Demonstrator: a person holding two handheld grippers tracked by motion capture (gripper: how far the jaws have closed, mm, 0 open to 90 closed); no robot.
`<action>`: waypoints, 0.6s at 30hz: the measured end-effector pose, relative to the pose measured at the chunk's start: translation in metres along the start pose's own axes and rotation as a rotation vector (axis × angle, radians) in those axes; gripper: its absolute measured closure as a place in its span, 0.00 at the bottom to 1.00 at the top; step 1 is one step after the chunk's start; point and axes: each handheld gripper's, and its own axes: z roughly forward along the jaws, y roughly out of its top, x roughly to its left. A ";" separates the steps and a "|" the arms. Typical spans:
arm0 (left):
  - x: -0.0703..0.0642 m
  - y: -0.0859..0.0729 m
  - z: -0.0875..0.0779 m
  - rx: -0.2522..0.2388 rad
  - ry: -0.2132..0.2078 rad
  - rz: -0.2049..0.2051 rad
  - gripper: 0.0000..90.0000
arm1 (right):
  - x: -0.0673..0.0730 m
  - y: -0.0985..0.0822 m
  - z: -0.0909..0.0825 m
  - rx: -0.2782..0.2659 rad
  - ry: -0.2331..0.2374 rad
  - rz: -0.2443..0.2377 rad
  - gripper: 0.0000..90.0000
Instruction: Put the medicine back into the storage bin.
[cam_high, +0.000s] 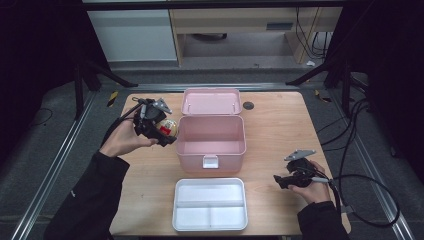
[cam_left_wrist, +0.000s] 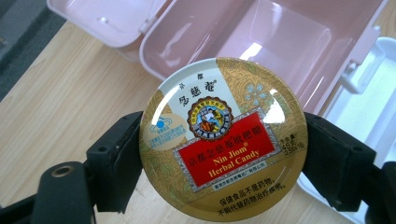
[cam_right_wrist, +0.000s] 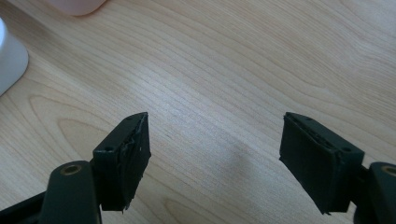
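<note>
Pink box (cam_high: 210, 136) open, empty; left hand-held gripper (cam_left_wrist: 223, 154) clamps candy tin (cam_left_wrist: 223, 140); right hand-held gripper (cam_right_wrist: 215, 161) released.

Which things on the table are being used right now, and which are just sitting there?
Being used:
- candy tin, clamped in the left hand-held gripper
- open pink box, right beside the tin

Just sitting there:
- white tray, with nothing in it
- right hand-held gripper, open over bare table

Gold-and-red candy tin (cam_left_wrist: 223, 140), pink box (cam_high: 210, 136)
</note>
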 end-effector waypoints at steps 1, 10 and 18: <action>-0.001 0.003 0.002 0.002 -0.002 0.003 0.22 | 0.000 0.000 0.000 -0.002 -0.001 -0.001 0.27; -0.005 0.034 0.020 0.007 -0.030 0.034 0.22 | -0.001 0.002 -0.005 -0.012 -0.006 0.004 0.27; -0.009 0.061 0.040 0.013 -0.062 0.063 0.22 | -0.002 0.003 -0.005 -0.013 -0.007 0.004 0.27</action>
